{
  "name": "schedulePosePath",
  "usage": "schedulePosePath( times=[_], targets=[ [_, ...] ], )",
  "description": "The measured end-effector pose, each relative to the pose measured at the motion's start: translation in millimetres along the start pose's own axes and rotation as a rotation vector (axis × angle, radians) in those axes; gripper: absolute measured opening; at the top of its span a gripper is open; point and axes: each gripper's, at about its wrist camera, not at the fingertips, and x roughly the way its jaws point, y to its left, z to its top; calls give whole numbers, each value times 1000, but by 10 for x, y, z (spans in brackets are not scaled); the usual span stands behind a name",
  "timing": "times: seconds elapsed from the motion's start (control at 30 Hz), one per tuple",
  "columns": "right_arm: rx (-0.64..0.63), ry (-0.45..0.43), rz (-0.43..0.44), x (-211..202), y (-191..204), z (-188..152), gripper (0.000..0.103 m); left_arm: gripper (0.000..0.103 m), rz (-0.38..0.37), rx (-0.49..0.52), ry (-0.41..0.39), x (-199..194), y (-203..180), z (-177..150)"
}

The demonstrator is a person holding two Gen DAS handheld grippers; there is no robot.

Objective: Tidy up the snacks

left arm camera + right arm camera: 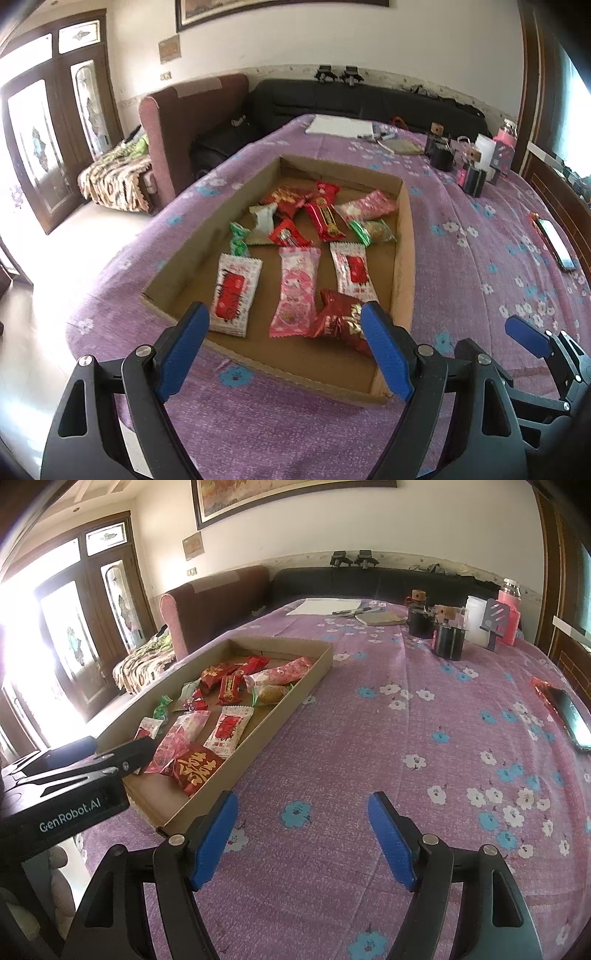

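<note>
A shallow brown cardboard tray (405, 236) sat on a purple cloth with blue and white flowers (369, 738), and all the wrapped snacks lay inside it. At the tray's near end: a dark red packet with gold lettering (338, 319), touching a pink cartoon-print packet (297, 291) on its left. Left of that, a white packet with a red label (234, 291); just behind the dark red one, another white-and-red packet (352, 271). Mid-tray: a green twisted candy (238, 240), a whitish packet (264, 221), a small red packet (290, 234), a long red bar wrapper (325, 218), a green-edged pastry packet (373, 230). Toward the tray's far end: a pink packet (371, 205) and more red wrappers (295, 197), overlapping.

Left gripper (286, 349), black frame with blue pads, hung over the tray's near edge, jaws spread wide, nothing pinched. Right gripper (303, 840) hung over bare cloth just right of the tray's near corner, jaws apart, empty.

Right of the tray, near the cloth's edge, a dark phone (572, 716) lay flat. Beyond the tray's far end: white paper sheet (340, 127), black containers (448, 638), a pink bottle (511, 609).
</note>
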Motion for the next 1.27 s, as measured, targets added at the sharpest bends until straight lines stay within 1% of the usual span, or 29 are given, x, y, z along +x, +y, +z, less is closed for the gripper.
schedulePosePath(
  times=[0.07,0.17,0.2,0.27,0.3,0.37,0.4,0.43,0.5,0.57,0.63,0.77,0.83,0.97,1.17,1.27],
  targets=[
    [-3,-5,-3,-15,7,-3,75,85,32,-15,-58,-93,30,4],
    [-10,-13,-8,-39,20,-8,75,85,78,-52,-205,-348,109,17],
    [-12,-15,-9,-48,24,-11,75,85,78,-71,-263,-454,148,18],
    [-17,-22,-9,-69,37,-12,75,91,62,-108,-331,-600,227,18],
    [-18,-26,-8,-79,40,-12,75,103,44,-134,-360,-662,277,15],
    [-24,-39,-4,-117,63,-14,75,103,2,-184,-405,-738,378,4],
    [-29,-44,-4,-133,75,-13,75,103,-1,-201,-401,-744,411,7],
    [-34,-49,-5,-147,88,-14,75,103,13,-202,-377,-720,418,25],
    [-46,-59,-8,-178,118,-20,75,103,52,-166,-318,-642,386,67],
    [-58,-68,-3,-206,149,-28,77,103,65,-125,-282,-557,349,76],
    [-76,-79,-5,-234,191,-42,81,103,61,-124,-253,-512,330,55],
    [-116,-89,-15,-269,277,-74,82,103,46,-124,-189,-411,302,39],
    [-131,-87,-9,-269,317,-81,84,103,45,-114,-171,-390,286,-4],
    [-154,-81,-1,-245,379,-89,84,103,36,-112,-129,-308,276,-28],
    [-179,-71,12,-212,444,-91,84,103,61,-122,-98,-251,292,-52],
    [-176,-62,34,-190,452,-67,84,103,52,-114,-71,-214,283,-50]
  ],
)
